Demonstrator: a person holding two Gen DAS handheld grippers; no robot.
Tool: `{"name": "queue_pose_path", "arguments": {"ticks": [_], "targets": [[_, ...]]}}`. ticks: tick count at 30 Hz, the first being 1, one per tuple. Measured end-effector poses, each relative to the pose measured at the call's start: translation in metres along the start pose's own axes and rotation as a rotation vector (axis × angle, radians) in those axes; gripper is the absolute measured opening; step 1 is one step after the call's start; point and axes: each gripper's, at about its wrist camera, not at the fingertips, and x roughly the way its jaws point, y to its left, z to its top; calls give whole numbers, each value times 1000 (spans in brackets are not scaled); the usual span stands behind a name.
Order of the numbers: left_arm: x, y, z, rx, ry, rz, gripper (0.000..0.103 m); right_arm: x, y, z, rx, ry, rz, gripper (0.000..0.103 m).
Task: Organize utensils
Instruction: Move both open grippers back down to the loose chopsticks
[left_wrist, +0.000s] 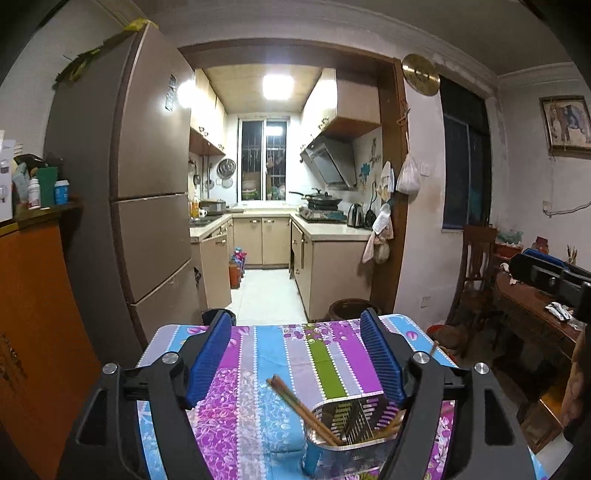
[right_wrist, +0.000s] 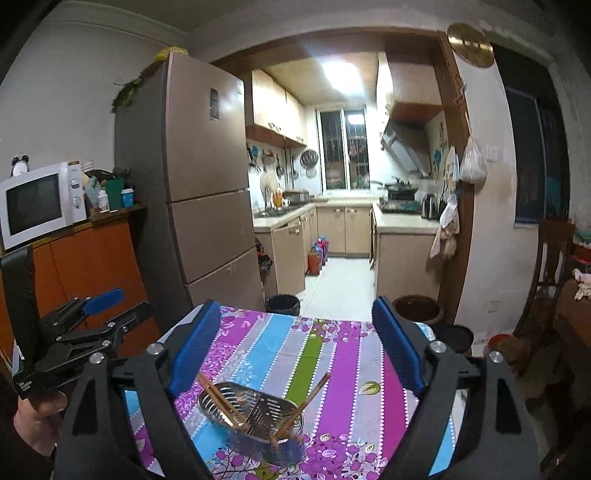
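Since both tools, left tool (left_wrist: 295, 354) and right tool (right_wrist: 295, 347), are hanging wide open and empty, those loosely leaning chopsticks (right_wrist: 218, 400) are risking tipping the holder (right_wrist: 255, 424) on the tabletop (right_wrist: 351, 369).

The left tool (left_wrist: 295, 354) points forward and slightly downward, its blue-padded fingers (left_wrist: 208, 360) spread wide with nothing pressed between them. The right tool (right_wrist: 295, 347) has the same pose, its jaws apart and gripping nothing. In the right wrist view, a hand (right_wrist: 35, 424) grips the left tool's handle at lower left.
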Motion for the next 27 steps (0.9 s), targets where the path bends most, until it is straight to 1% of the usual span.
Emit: {"name": "queue_pose_path", "arguments": {"ticks": [4, 7, 11, 15, 23, 27], "targets": [[-39, -1, -16, -5, -42, 4, 74, -35, 10, -18, -25, -59, -15, 87], [-71, -4, -30, 0, -82, 14, 78, -60, 20, -35, -45, -98, -34, 89], [-109, -9, -46, 14, -136, 15, 80, -91, 30, -60, -65, -150, -67, 90], [-139, -20, -66, 23, -167, 5, 81, -114, 43, -84, -98, -180, -87, 91], [-178, -37, -110, 37, -166, -34, 82, -148, 62, -130, -122, -181, -100, 94], [-200, -35, -147, 41, -152, -37, 83, -170, 68, -157, -128, -175, -103, 95]]}}
